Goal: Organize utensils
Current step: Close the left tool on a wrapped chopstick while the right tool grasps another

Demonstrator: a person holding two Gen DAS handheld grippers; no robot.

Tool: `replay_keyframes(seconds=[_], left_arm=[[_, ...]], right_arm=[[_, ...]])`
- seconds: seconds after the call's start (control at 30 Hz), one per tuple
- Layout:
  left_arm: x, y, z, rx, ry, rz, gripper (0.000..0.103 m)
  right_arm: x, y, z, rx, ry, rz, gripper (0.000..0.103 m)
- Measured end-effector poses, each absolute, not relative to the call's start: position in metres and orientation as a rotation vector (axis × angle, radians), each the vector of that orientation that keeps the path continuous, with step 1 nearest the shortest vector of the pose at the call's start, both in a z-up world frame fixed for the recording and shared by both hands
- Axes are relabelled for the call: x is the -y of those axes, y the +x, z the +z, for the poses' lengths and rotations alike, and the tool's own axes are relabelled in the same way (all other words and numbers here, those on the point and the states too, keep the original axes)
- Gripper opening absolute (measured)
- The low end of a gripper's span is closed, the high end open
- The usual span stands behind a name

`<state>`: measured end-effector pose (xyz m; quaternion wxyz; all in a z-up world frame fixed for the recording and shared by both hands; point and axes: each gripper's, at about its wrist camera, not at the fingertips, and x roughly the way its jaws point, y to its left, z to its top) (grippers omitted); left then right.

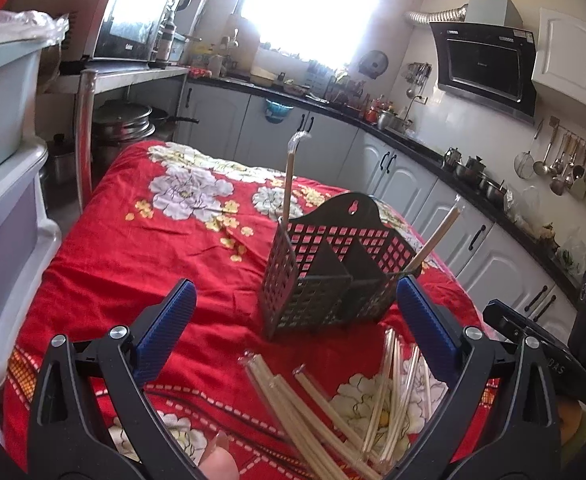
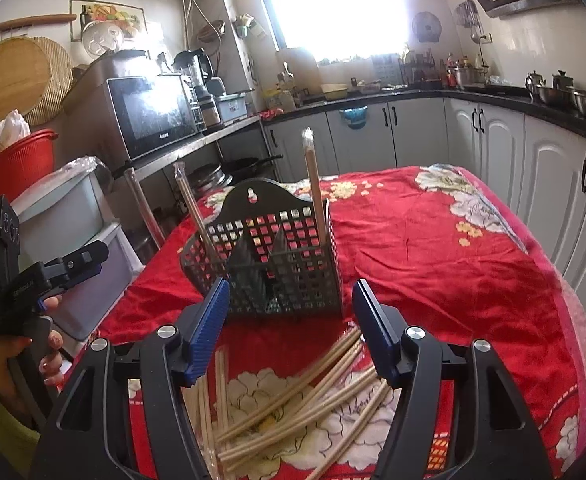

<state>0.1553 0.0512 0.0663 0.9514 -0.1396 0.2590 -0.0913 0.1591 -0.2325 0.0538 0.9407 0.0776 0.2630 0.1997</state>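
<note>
Looking along my left gripper [image 1: 293, 300], I saw its blue pads spread wide with nothing between them. My right gripper [image 2: 291, 304] was parted too and held nothing.

Ahead of both stood the black lattice caddy [image 1: 329, 272], upright on the red floral cloth [image 1: 133, 248], split by inner dividers into compartments. One wrapped chopstick pair [image 1: 289, 178] stood nearly upright at its far left corner in the left view; another wrapped pair [image 1: 437, 238] leaned outward from the right end. I could not tell what else lay inside the compartments through the lattice.

Loose wrapped chopsticks [image 2: 301, 404] lay scattered on the cloth just in front of the caddy, crossing one another, directly below both sets of fingers.

From the right view, the cloth ran open to the right of the caddy toward the table's far edge, with white cabinets [image 2: 493, 140] beyond. On the left, stacked plastic bins [image 1: 1, 160] sat close beside the table edge, and my left gripper's handle showed there too, near the caddy's side.
</note>
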Motion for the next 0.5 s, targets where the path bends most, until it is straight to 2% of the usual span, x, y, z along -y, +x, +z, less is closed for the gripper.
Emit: replay_keyframes(seconds=[0.5], left_arm=[[-0.05, 0.149, 0.03, -0.632, -0.282, -0.183, 0.092]], right_arm=[[0.24, 0.15, 0.022, -0.641, 0.171, 0.384, 0.061]])
